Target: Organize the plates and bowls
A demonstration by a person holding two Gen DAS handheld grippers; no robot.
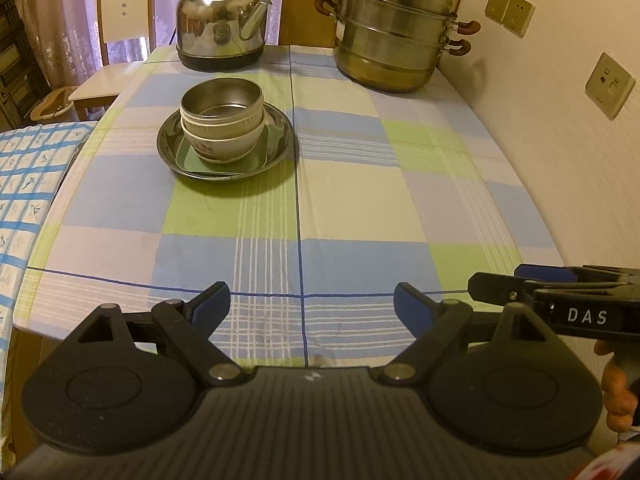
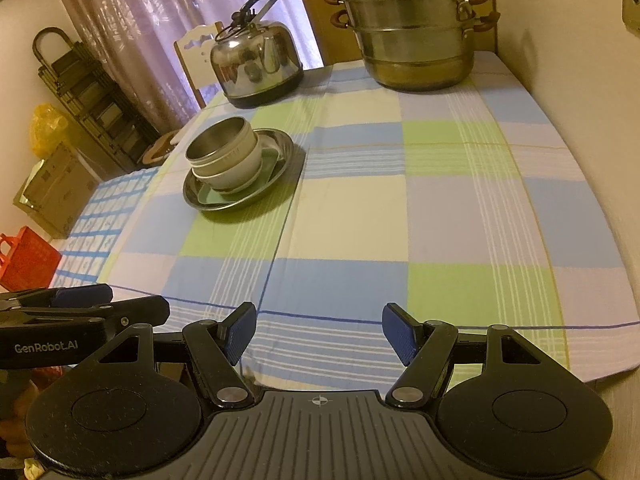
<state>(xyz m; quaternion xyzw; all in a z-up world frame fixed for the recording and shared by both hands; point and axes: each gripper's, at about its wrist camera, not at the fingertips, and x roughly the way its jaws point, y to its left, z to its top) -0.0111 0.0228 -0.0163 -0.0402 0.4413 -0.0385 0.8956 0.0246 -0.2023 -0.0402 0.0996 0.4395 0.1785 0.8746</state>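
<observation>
On the checked tablecloth a round metal plate (image 1: pixel 282 136) (image 2: pixel 286 157) carries a green square plate (image 1: pixel 256 156) (image 2: pixel 208 196). In it sits a white flowered bowl (image 1: pixel 224 146) (image 2: pixel 244 170), and a steel bowl (image 1: pixel 222 102) (image 2: pixel 220 142) is nested on top. My left gripper (image 1: pixel 311 304) stands open over the table's near edge, well short of the stack, nothing between its blue pads. My right gripper (image 2: pixel 318 330) is also open and empty at the near edge. Each gripper shows at the side of the other's view, the right one (image 1: pixel 560 292) and the left one (image 2: pixel 80 308).
A steel kettle (image 1: pixel 222 20) (image 2: pixel 256 64) stands at the table's far end, a stacked steamer pot (image 1: pixel 394 28) (image 2: pixel 416 28) to its right by the wall. A white chair (image 1: pixel 120 32) is beyond the far left corner. Wall sockets (image 1: pixel 608 86) are on the right.
</observation>
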